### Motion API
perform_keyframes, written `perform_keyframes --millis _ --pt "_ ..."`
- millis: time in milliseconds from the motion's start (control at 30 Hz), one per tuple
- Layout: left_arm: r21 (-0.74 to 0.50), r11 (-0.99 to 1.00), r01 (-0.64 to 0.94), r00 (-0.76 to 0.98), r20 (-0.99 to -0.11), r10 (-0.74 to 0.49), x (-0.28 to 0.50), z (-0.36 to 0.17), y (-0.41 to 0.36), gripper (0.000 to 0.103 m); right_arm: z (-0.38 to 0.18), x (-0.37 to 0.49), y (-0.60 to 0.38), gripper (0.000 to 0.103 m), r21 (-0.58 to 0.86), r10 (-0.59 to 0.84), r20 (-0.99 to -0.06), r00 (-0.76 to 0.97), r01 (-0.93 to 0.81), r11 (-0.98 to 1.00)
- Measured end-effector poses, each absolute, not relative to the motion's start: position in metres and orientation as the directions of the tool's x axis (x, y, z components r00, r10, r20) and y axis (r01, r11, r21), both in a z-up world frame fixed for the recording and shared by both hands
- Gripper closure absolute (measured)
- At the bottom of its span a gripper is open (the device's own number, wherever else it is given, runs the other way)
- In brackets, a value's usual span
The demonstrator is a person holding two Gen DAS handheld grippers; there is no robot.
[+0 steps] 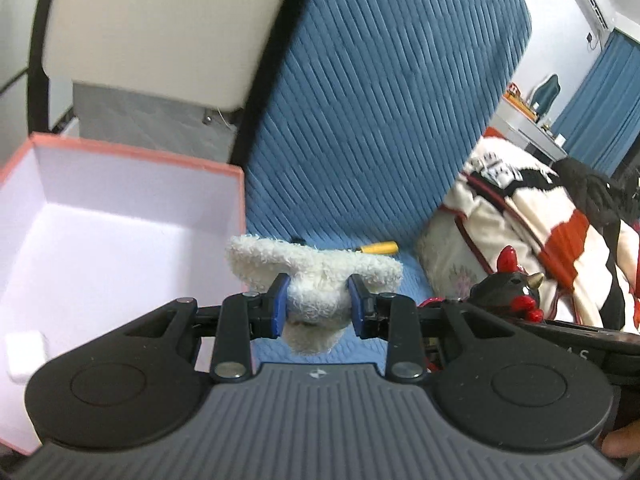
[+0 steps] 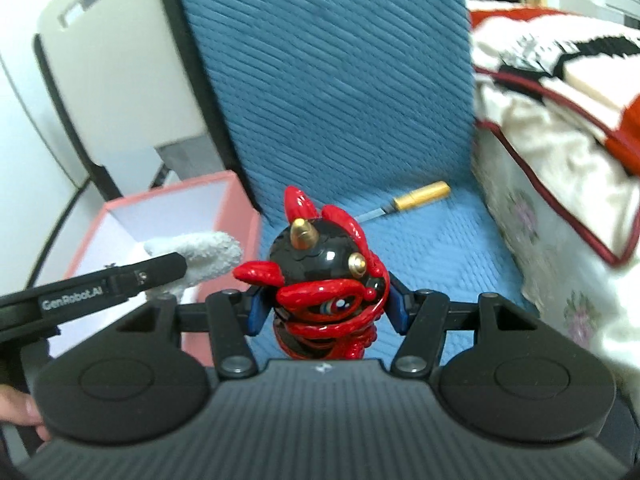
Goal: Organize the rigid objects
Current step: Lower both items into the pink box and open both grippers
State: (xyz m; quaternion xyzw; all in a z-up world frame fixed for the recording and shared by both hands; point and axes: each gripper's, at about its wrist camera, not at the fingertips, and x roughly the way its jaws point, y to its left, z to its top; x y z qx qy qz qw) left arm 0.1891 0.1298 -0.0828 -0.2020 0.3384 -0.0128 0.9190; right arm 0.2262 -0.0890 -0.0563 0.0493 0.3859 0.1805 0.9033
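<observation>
Occlusion first: the left gripper (image 1: 318,306) hides the lower part of the fluffy white terry-cloth plush (image 1: 316,276), squeezed at its narrow middle between the blue pads, its lobes spreading above the fingers. The right gripper (image 2: 326,306) is closed on a glossy black-and-red horned figurine (image 2: 326,276) with brass-coloured conical horns, whose base is concealed by the gripper body. Both held items hang above the quilted light-blue seat cover (image 2: 440,260). An open pink-rimmed cardboard box (image 1: 224,172), white inside, stands just beside the plush on its left; a small white block (image 1: 24,354) lies in the box, cut by the gripper body. A yellow-handled tool (image 2: 420,196) lies on the seat farther back, its metal tip blurred. A cream, red and black blanket (image 1: 540,232) is cropped at right.
</observation>
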Motion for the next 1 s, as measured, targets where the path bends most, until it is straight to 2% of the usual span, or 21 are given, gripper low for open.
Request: perform_keyframes --millis 300,500,667,1000 --pt "-0.36 0.917 -0.173 0.803 -0.59 -0.08 0.175 -0.036 0.194 0.067 -0.02 0.227 -0.03 0.042 0.237 0.444 -0.631 0.636 -0.387 0.891" --pt "-0.341 0.909 -0.24 0.8 -0.6 -0.014 0.159 -0.03 0.24 0.067 -0.015 0.22 0.013 0.042 0.24 0.501 -0.623 0.601 -0.463 0.853" --pt "-0.337 0.894 -0.296 0.777 -0.629 0.021 0.146 -0.047 0.27 0.067 -0.026 0.216 0.047 0.042 0.233 0.525 -0.646 0.554 -0.512 0.827" --pt "-0.325 0.865 -0.382 0.662 -0.749 0.012 0.135 -0.118 0.301 0.067 -0.095 0.211 0.097 0.042 0.206 0.478 -0.774 0.415 -0.549 0.81"
